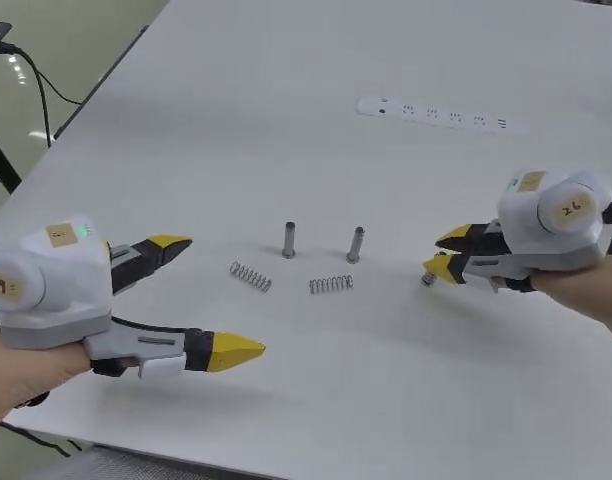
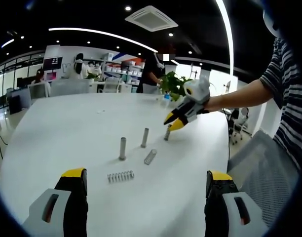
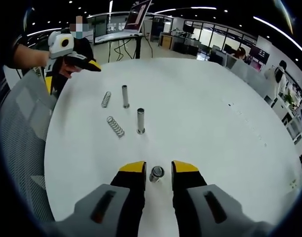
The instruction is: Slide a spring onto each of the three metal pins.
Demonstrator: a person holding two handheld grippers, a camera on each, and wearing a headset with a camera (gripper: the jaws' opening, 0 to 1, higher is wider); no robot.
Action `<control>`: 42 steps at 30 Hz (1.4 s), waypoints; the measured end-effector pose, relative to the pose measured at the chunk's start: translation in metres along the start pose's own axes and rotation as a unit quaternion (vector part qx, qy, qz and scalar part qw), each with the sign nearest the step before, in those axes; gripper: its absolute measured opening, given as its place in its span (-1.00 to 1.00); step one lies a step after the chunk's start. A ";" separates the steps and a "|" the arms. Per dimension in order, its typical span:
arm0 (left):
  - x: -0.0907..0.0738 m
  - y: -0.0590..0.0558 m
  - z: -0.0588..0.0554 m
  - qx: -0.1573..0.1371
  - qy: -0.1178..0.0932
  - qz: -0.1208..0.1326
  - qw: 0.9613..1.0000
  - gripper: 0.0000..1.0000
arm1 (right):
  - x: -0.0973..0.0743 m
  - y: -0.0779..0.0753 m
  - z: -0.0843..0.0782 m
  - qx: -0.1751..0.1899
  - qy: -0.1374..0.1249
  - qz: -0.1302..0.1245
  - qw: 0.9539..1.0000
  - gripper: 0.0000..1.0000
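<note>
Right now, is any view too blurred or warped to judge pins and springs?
Head view: sharp, evenly lit, pins and springs clear. Left gripper view: fisheye curves the table. Right gripper view: sharp on the pin at the right tool.

White power strip (image 1: 441, 115) lies on the white table (image 1: 286, 60)

The table (image 1: 286, 80) was smooth and matt. The pins (image 1: 289, 240) were grey metal with a dull sheen, and the springs (image 1: 331, 284) were thin coiled wire. The left gripper (image 1: 216, 295) and right gripper (image 1: 435, 253) had faintly glossy plastic shells bearing paper labels (image 1: 60, 234). The power strip (image 1: 441, 115) was plastic.
</note>
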State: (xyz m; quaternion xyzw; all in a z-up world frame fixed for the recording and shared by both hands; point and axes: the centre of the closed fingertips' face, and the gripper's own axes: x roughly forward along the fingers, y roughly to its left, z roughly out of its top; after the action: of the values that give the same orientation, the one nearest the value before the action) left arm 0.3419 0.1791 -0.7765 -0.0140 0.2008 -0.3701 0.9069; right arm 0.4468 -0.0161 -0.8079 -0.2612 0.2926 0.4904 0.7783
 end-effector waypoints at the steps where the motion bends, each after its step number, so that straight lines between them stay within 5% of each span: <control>1: 0.000 0.000 0.000 0.000 0.001 0.000 1.000 0.94 | -0.001 -0.001 0.000 0.008 -0.004 -0.001 1.000 -0.61; 17: 0.004 -0.003 0.003 0.003 0.001 -0.005 1.000 0.95 | -0.019 -0.007 0.009 0.112 -0.074 -0.013 0.991 -0.48; 23: 0.004 -0.001 0.004 0.003 0.002 -0.005 1.000 0.95 | -0.023 -0.001 0.008 0.104 -0.074 -0.011 0.992 -0.49; 42: 0.001 -0.002 0.005 0.005 0.000 -0.005 1.000 0.94 | -0.026 0.027 0.048 0.012 -0.074 0.031 0.997 -0.49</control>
State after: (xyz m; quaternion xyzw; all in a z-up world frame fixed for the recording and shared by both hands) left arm 0.3431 0.1763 -0.7725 -0.0105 0.1984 -0.3756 0.9052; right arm 0.4222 0.0116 -0.7597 -0.2054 0.2482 0.5290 0.7851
